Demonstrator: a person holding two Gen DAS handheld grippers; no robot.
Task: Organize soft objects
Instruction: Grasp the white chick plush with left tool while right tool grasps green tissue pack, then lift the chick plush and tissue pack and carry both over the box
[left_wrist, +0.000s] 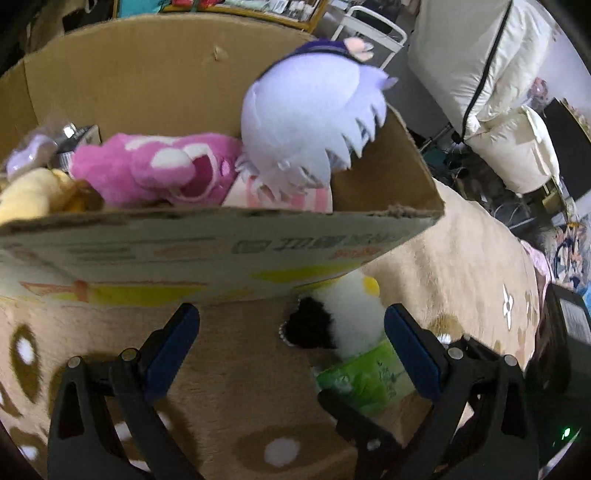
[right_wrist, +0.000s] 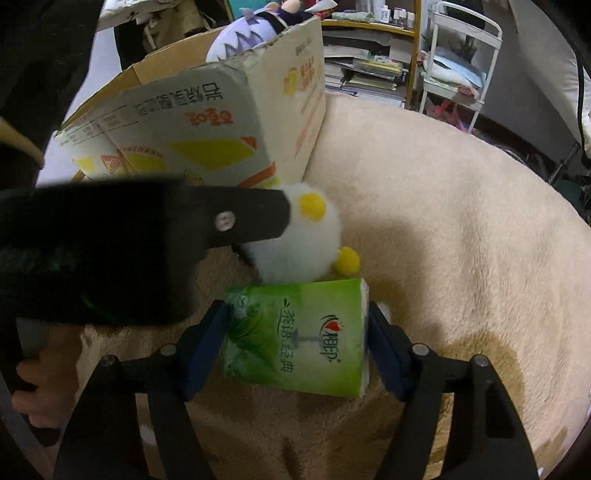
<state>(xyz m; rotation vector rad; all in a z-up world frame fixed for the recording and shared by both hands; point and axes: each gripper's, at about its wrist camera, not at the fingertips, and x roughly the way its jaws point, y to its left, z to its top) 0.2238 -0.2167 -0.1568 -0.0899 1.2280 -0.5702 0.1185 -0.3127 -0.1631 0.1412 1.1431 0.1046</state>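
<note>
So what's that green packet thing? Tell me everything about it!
The green packet looks like a soft pack of tissues in shiny plastic wrap, with leafy pictures, dark writing and a small red heart logo. It lies flat on the fuzzy beige blanket. The right gripper has its blue pads against both sides of it. A white plush toy with yellow bits touches its far edge.

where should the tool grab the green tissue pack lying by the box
Grip the green tissue pack across its two long side edges, coming down from above. It lies flat on the beige blanket with its printed face up, so those edges are exposed. The right tool already straddles them. The far end abuts the white plush bird, so avoid it.
</note>
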